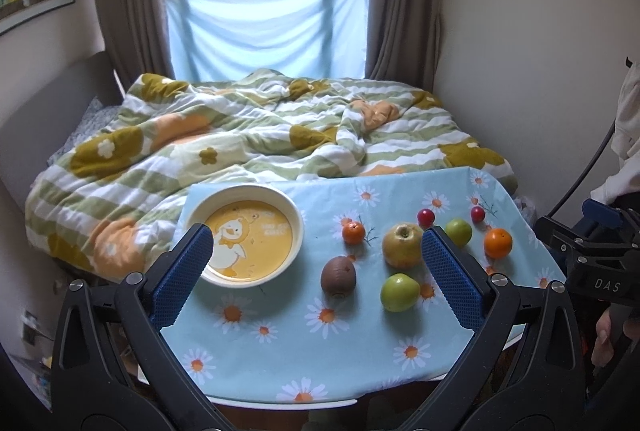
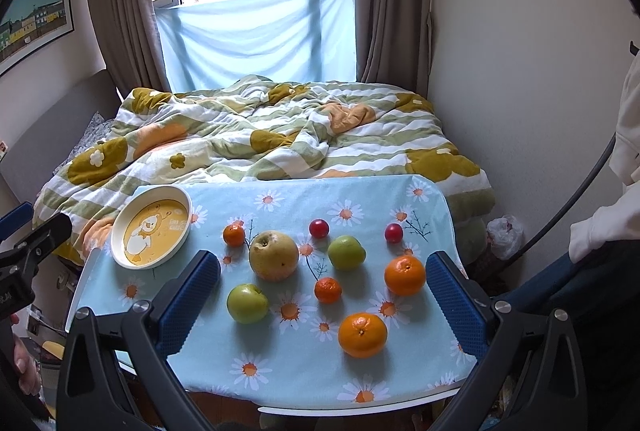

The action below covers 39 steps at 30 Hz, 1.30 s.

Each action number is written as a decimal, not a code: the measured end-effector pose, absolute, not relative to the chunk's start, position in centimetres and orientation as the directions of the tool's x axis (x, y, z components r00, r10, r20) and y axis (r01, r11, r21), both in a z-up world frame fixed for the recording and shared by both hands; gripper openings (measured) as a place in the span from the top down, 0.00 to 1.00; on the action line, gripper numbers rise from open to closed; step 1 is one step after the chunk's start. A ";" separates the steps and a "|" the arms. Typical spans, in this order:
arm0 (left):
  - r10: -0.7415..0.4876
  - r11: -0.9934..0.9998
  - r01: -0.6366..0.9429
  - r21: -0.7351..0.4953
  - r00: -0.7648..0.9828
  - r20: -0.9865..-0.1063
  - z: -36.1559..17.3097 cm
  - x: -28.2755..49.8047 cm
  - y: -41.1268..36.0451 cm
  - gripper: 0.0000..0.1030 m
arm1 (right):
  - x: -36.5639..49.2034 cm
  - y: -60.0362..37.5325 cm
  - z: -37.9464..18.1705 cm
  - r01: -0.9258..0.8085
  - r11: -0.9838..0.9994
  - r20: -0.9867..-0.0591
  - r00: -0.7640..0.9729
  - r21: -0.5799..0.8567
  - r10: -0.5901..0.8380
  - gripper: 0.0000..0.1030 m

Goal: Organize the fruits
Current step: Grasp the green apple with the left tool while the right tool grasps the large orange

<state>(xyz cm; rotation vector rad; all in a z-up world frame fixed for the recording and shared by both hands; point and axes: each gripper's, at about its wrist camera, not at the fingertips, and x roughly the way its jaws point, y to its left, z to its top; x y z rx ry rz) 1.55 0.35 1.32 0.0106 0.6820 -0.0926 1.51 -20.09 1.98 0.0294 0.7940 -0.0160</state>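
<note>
Fruits lie loose on the daisy-print tablecloth (image 2: 280,371), none in the bowl (image 2: 151,227). The yellow duck-print bowl sits at the table's far-left corner, nothing inside it. Big yellow pear (image 2: 274,255) mid-table, small mandarin (image 2: 234,235) just left of it. Two green apples: one near (image 2: 247,303), one far (image 2: 346,252). Two red cherry-like fruits (image 2: 319,228) at the back, well apart. Two large oranges, one nearest the front edge (image 2: 363,335), one on the right (image 2: 405,275), another small mandarin (image 2: 328,290) between the pear and them. Brown kiwi (image 1: 338,275) shows only in the left wrist view, between the bowl and the near apple.

Left gripper (image 1: 316,267) hovers low at the front-left of the table, pointed forward toward the bed (image 1: 240,135), jaws spread wide, holding nothing. Right gripper (image 2: 323,295) hovers at the front-right, same forward aim, jaws also wide apart, nothing between them. Each gripper shows at the edge of the other's view, with fingers (image 1: 604,335) of the person's hand on the right one's grip.
</note>
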 end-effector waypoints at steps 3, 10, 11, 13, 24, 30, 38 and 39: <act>-0.123 0.990 0.133 -0.034 0.752 -0.647 0.3 2.3 0.0 0.00 | 1.3 -20.5 1.2 0.048 0.999 -0.712 0.702 0.011 -0.026 0.00; -0.166 0.982 0.179 -0.054 0.701 -0.694 -3.5 3.5 -1.5 0.00 | 0.9 -22.2 -1.8 0.086 0.996 -0.731 0.678 -0.017 -0.071 0.00; -0.168 0.982 0.177 -0.060 0.695 -0.699 -4.1 3.5 -1.7 0.00 | 0.8 -22.7 -2.4 0.081 0.997 -0.739 0.671 -0.011 -0.062 0.00; -0.166 0.983 0.169 -0.067 0.679 -0.716 -5.5 3.7 -2.6 0.00 | 0.8 -23.6 -3.6 0.065 0.998 -0.751 0.659 0.005 -0.039 0.00; -0.163 0.985 0.143 -0.097 0.585 -0.795 -13.9 5.3 -8.1 0.00 | 1.7 -26.9 -11.2 -0.095 0.995 -0.812 0.577 0.039 0.088 0.00; -0.152 0.987 0.135 -0.092 0.548 -0.823 -17.4 6.2 -10.1 0.00 | 2.1 -27.3 -14.7 -0.158 0.985 -0.836 0.530 0.067 0.142 0.02; -0.128 0.989 0.129 -0.071 0.509 -0.852 -20.4 7.5 -11.1 0.13 | 2.4 -27.1 -16.9 -0.223 0.972 -0.845 0.505 0.068 0.175 0.08; -0.128 0.989 0.129 -0.072 0.506 -0.853 -20.6 7.6 -11.2 0.15 | 2.5 -27.0 -17.1 -0.226 0.972 -0.847 0.502 0.068 0.176 0.10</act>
